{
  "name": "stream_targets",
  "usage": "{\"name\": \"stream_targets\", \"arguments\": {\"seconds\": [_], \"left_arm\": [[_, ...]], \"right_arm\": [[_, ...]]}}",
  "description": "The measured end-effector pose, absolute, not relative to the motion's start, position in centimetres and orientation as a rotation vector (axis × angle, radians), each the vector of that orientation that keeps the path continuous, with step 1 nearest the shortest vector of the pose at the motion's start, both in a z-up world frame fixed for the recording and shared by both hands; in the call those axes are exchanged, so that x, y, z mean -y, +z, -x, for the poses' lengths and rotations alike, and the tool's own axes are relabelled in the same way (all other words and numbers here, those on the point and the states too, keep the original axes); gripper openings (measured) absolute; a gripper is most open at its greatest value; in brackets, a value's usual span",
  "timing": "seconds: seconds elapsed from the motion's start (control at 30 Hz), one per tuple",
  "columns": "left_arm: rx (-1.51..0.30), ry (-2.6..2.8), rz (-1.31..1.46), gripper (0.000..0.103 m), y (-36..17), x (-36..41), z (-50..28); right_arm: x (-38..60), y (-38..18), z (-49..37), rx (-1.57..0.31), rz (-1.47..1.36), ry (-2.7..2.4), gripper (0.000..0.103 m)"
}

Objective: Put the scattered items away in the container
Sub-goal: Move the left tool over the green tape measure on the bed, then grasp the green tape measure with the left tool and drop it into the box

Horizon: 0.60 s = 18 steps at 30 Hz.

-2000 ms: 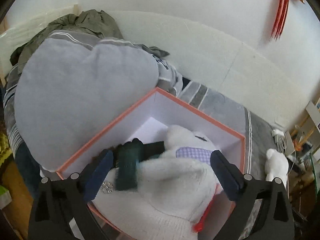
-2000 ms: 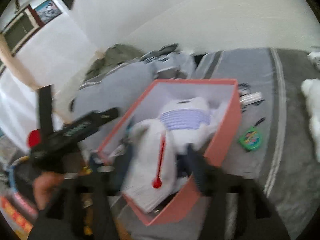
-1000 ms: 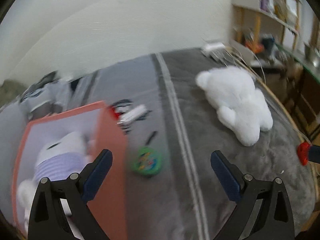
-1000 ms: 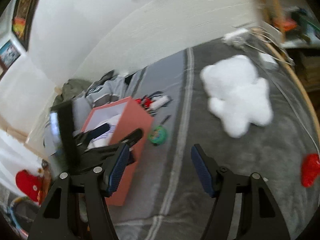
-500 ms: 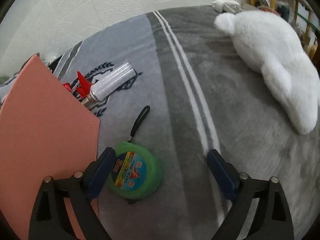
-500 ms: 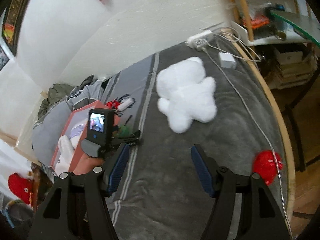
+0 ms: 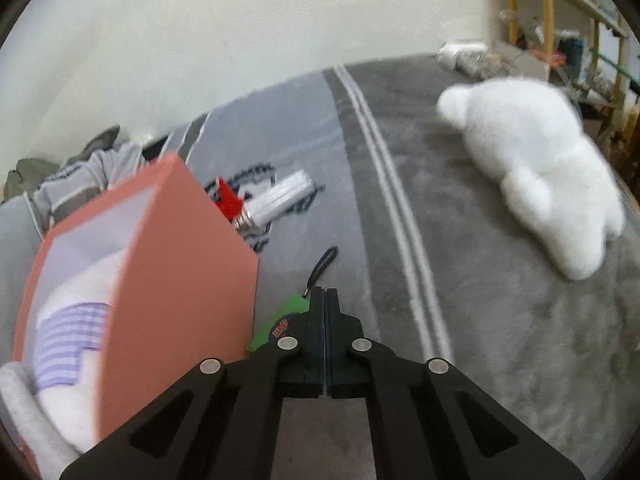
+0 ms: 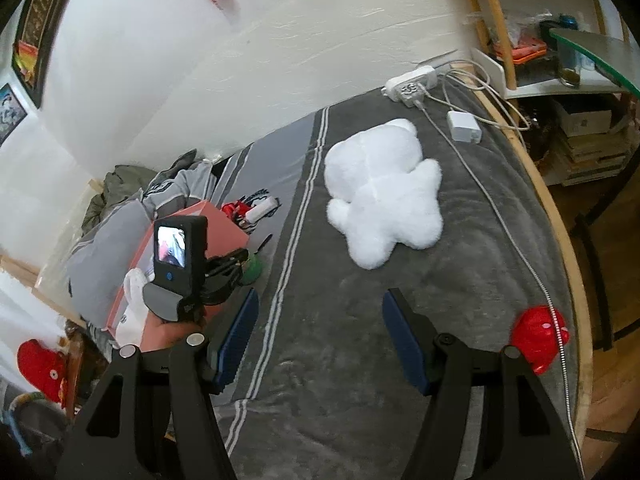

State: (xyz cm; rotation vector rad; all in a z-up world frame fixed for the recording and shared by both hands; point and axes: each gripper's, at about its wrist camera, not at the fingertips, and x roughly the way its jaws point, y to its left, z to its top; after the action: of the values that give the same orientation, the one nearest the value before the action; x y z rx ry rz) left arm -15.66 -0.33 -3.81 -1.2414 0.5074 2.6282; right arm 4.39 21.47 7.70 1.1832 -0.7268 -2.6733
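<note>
My left gripper (image 7: 325, 294) is shut, its fingers pressed together over the green tape measure (image 7: 280, 322), whose black strap (image 7: 320, 266) sticks out ahead; the grip itself is hidden. It hangs beside the pink box (image 7: 180, 272), which holds a white plush with a purple checked patch (image 7: 68, 336). My right gripper (image 8: 318, 336) is open and empty above the grey blanket. A white plush bear (image 8: 384, 196) lies ahead of it. The left gripper (image 8: 228, 264) also shows in the right wrist view beside the pink box (image 8: 224, 232).
A white bulb tube (image 7: 276, 198) and a red item (image 7: 228, 200) lie behind the box. A red toy (image 8: 538, 336) sits near the bed's right edge. A power strip (image 8: 412, 80), charger (image 8: 464, 120) and cable lie at the far corner. Clothes (image 8: 160, 188) are piled left.
My left gripper swung from the box to the green tape measure and shut over it, then rose a little. My right gripper pulled back and stays open.
</note>
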Motion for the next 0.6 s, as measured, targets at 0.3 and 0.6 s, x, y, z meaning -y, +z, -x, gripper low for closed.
{"name": "stream_targets", "arguments": {"seconds": [0.3, 0.6], "left_arm": [[-0.311, 2.652, 1.074, 0.000, 4.0, 2.5, 12.0], [0.016, 2.602, 1.048, 0.013, 7.9, 8.9, 10.0]], "right_arm": [[-19.8, 7.4, -3.8, 0.697, -1.193, -2.662, 0.065], [-18.5, 6.3, -2.8, 0.713, -1.233, -2.638, 0.065]]}}
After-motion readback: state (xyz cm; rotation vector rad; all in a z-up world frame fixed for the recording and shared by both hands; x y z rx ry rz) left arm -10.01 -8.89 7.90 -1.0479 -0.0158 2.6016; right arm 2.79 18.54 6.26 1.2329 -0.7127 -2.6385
